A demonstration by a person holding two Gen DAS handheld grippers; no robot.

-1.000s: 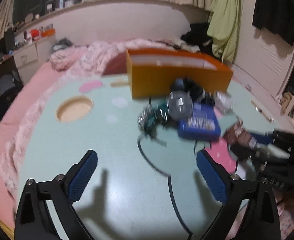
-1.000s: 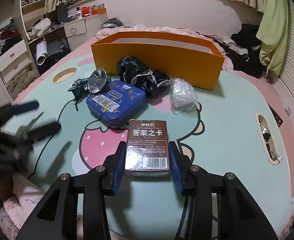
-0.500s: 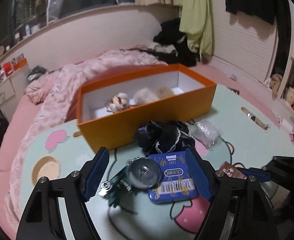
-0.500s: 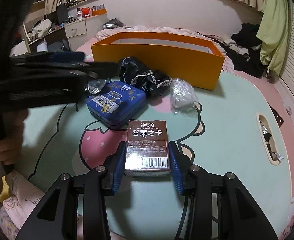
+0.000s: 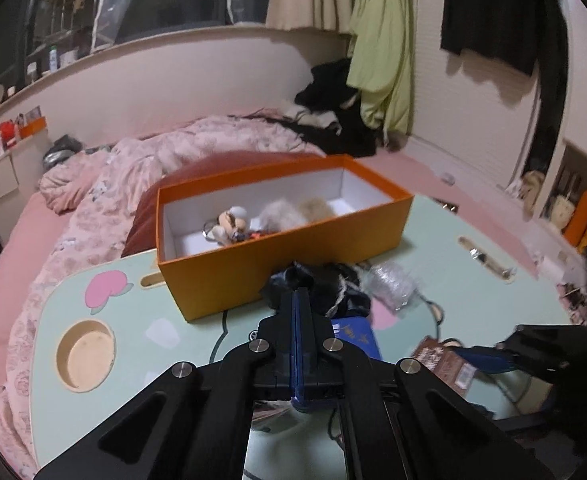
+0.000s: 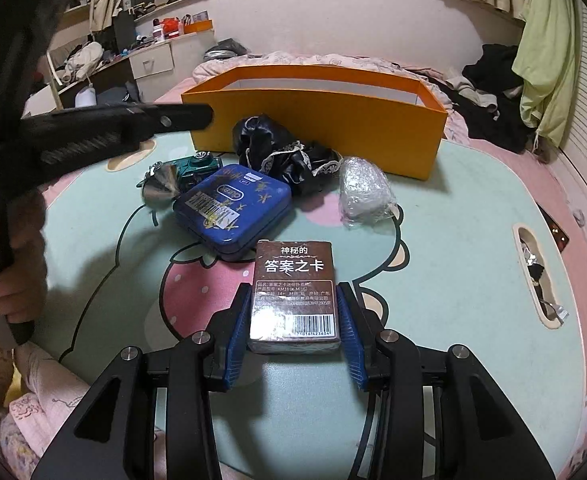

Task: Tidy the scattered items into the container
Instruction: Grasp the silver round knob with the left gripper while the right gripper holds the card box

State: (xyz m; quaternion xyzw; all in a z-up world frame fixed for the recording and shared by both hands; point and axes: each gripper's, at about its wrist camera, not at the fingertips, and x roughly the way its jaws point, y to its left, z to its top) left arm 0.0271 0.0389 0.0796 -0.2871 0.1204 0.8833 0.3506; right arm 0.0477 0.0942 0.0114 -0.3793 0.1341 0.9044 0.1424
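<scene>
Card box (image 6: 294, 294): on the table (image 6: 453, 264), between right gripper (image 6: 293, 326) jaws, pads pressing its sides.
Left gripper (image 5: 300, 300): jaws closed, empty.
Orange box (image 6: 325, 120): far.

I am looking at an orange box (image 5: 285, 258), white inside, sitting on my mint-green table (image 6: 473, 240), which is showing a pink strawberry print with pale dots and dark cartoon outlines. Just in front of the box, black cloth (image 6: 281, 152) is showing cream lace trim. Beside it a blue tin (image 6: 233, 210) is carrying gold marks and a white barcode label. My blue pads (image 6: 237, 332) are flanking a brown card pack (image 6: 293, 292) with white lettering. A dark green toy car (image 6: 197, 166) is gleaming left of the tin.
</scene>
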